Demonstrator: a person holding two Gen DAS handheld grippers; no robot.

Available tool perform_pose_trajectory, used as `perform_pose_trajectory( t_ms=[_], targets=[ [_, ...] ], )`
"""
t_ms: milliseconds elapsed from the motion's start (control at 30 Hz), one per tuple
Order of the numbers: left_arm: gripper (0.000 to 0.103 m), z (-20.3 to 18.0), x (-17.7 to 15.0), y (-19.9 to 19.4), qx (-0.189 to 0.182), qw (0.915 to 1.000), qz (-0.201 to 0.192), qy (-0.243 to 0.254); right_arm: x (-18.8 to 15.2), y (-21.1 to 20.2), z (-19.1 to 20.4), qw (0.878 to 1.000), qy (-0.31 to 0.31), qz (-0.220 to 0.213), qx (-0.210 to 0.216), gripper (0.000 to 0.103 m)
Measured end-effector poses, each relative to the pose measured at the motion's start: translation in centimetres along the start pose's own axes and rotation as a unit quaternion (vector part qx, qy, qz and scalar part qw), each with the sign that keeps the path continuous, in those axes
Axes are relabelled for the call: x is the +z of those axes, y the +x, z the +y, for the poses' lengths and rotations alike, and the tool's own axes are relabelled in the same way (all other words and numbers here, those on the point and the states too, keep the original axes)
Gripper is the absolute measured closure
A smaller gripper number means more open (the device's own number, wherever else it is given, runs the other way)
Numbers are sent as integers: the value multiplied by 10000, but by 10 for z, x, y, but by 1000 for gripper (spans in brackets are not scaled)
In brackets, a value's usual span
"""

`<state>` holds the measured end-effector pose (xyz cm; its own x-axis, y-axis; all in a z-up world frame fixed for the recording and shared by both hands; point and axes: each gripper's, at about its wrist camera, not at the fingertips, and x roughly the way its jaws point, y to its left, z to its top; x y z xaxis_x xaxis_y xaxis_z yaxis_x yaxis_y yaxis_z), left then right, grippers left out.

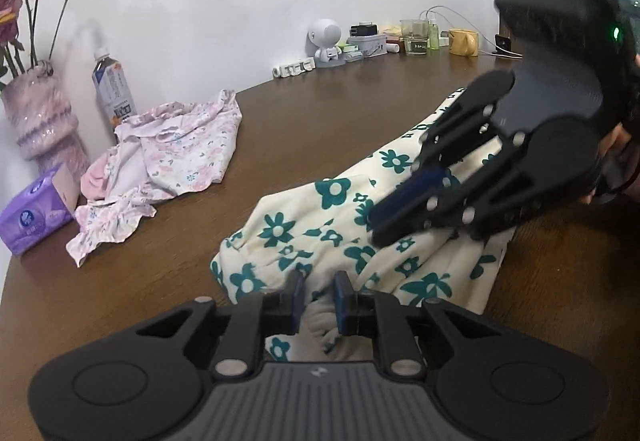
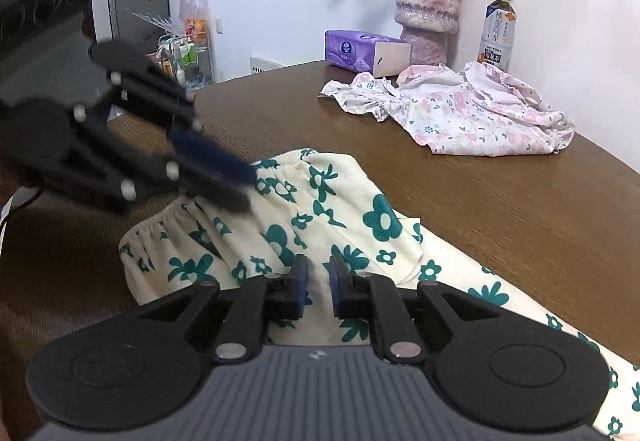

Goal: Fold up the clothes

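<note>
Both the left gripper (image 1: 319, 283) and right gripper (image 2: 319, 267) pinch the cream green-flowered garment (image 1: 320, 225) on the near brown table (image 1: 304, 121).

Right tool (image 2: 319, 273) pinching cream floral garment (image 2: 340, 213); left tool (image 2: 244, 189) alongside.

The right gripper (image 1: 374, 231) is motion-blurred in the left wrist view, as is the left gripper (image 2: 244, 189) in the right wrist view. The cream floral garment (image 2: 340, 209) runs off the frame's lower right. Small items along the wall (image 1: 400, 41) stay too small to identify.
</note>
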<state>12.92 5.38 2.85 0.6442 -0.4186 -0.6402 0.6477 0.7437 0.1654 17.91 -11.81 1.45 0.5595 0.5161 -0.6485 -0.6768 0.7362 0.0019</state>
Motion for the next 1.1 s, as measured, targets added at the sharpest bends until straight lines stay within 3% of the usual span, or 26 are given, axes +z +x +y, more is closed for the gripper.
perform_pose_trajectory(
  t_ms=[133, 233, 300, 467, 667, 800, 833, 967, 1100],
  targets=[
    [89, -4, -3, -1, 70, 10000, -16, 49, 3, -18, 2, 9994, 153, -272, -151, 90],
    [89, -5, -3, -1, 96, 9999, -8, 48, 4, -40, 7, 9974, 325, -642, 23, 90],
    [89, -6, -3, -2, 104, 9999, -25, 58, 4, -45, 14, 9972, 283, -663, 180, 90],
    [89, -6, -1, -3, 148, 9999, -43, -25, -8, -20, 27, 10000, 36, -19, -35, 90],
    [86, -6, 2, -22, 282, 9993, -233, -87, -17, -17, 13, 9985, 468, -191, 191, 91],
    [71, -3, -8, -57, 143, 9990, -408, -127, -18, -17, 14, 9986, 460, -208, 171, 91],
    [66, -7, -11, -62, 21, 9992, -391, -24, -18, -17, 14, 9986, 462, -210, 172, 91],
    [64, -26, -23, -70, -329, 9984, -204, 404, -19, -17, 14, 9985, 468, -219, 173, 91],
    [64, -47, -30, -51, -114, 9960, 135, 871, -18, -17, 15, 9986, 454, -213, 142, 91]
  ],
)
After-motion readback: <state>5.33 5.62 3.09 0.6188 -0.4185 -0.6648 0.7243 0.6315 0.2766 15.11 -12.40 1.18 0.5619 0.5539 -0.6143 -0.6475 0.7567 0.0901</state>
